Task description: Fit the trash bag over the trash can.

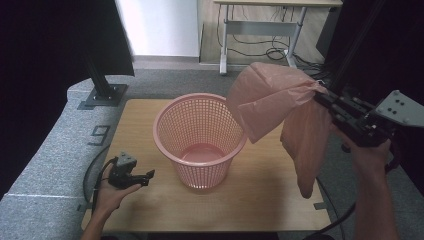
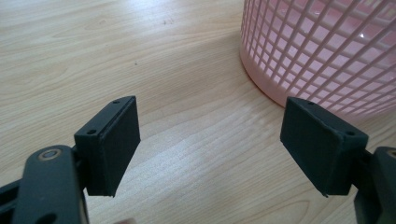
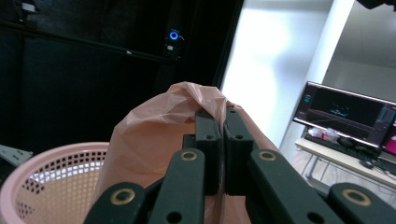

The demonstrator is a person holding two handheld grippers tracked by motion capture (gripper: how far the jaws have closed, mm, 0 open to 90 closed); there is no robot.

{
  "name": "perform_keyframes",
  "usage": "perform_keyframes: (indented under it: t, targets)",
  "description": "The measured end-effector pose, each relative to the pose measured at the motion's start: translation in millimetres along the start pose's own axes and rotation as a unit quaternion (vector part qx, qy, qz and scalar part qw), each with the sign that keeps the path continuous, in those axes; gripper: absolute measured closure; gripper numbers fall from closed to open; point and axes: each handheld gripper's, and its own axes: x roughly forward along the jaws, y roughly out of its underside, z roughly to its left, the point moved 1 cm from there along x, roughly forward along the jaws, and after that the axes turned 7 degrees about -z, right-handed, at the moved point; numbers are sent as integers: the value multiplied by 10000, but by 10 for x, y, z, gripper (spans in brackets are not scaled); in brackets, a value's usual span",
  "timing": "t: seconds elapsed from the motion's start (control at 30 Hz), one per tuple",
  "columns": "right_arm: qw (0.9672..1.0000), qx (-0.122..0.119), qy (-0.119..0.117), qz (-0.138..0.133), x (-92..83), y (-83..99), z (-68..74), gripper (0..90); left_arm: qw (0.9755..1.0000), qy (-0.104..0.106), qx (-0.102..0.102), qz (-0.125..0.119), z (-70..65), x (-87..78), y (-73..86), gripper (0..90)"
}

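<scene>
The pink plastic bag (image 1: 280,107) hangs in the air just right of the pink mesh basket (image 1: 199,140), one fold draping toward the rim and a long tail dangling over the worktop (image 1: 150,210), pinched tight at its top edge in the right claw (image 1: 320,97), jaws clamped on the film. Its mouth is bunched up, so I cannot tell where it opens. Over on the left, the left claw (image 1: 145,177) rests low on the worktop near the basket's foot, jaws spread wide with nothing between them.

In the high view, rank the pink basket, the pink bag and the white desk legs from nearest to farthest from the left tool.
From the left tool:
1. Pink basket, just to its right.
2. Pink bag, beyond the basket, held up at right.
3. White desk legs, far back.
</scene>
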Motion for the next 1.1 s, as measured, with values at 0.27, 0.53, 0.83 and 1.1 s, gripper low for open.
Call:
perform_keyframes:
  t: [0.27,0.53,0.83,1.1]
  targets:
    - [9987,436,-241,88,320,213,102,864,10000,4,-23,-19,8,-15,-7,196]
    - [9944,859,-458,401,697,670,231,864,10000,-4,-19,2,11,-11,2,196]
    - [9861,1100,-752,987,993,1086,424,827,10000,-8,-25,-15,15,-15,2,197]
    - [9769,1226,-1068,1386,1033,1412,576,634,10000,-18,5,8,10,-13,9,197]
